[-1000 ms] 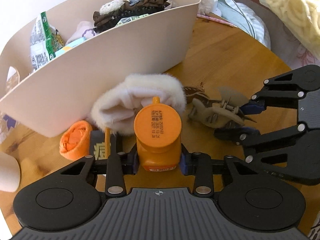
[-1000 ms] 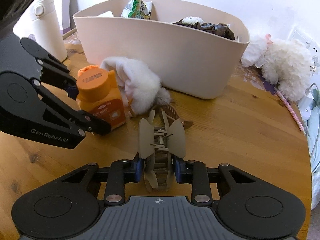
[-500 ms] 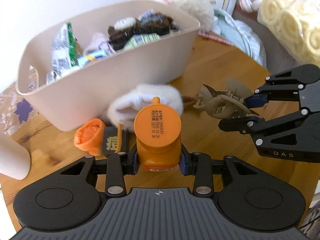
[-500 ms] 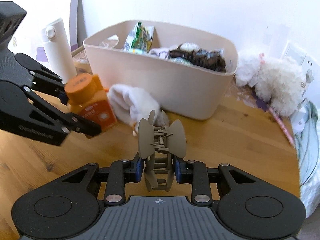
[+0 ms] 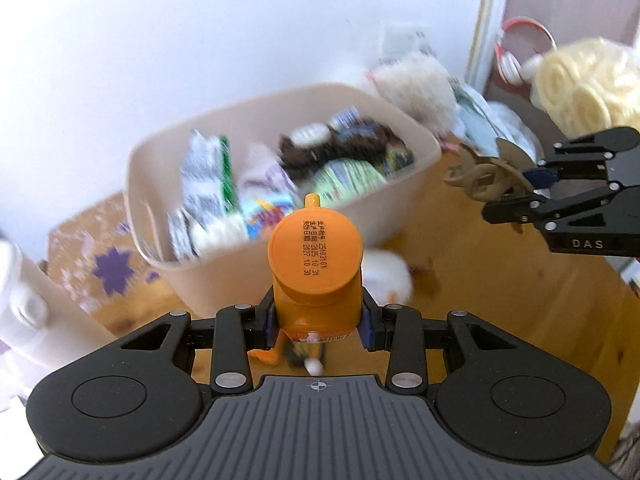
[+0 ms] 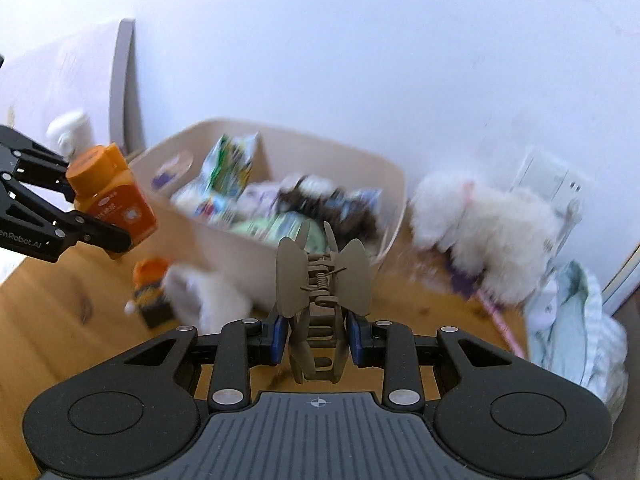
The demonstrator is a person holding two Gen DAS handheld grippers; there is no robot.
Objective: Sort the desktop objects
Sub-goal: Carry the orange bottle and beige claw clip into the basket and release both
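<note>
above tabletop (image 5: 520, 300): left tool (image 5: 318, 320) grips orange bottle (image 5: 316, 264), right tool (image 6: 318, 338) grips hair claw (image 6: 322, 280); neither in bin (image 6: 256, 256) yet; white fluffy item (image 6: 208, 300) unsorted.

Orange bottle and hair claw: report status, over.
Left gripper shut on orange bottle. Right gripper shut on hair claw. Both held above the table before the beige bin. Nothing between.

Beyond my round wooden table (image 5: 500, 280) rises a plain white wall (image 6: 360, 60), brightly lit; a white wall socket (image 6: 548, 176) sits low.
</note>
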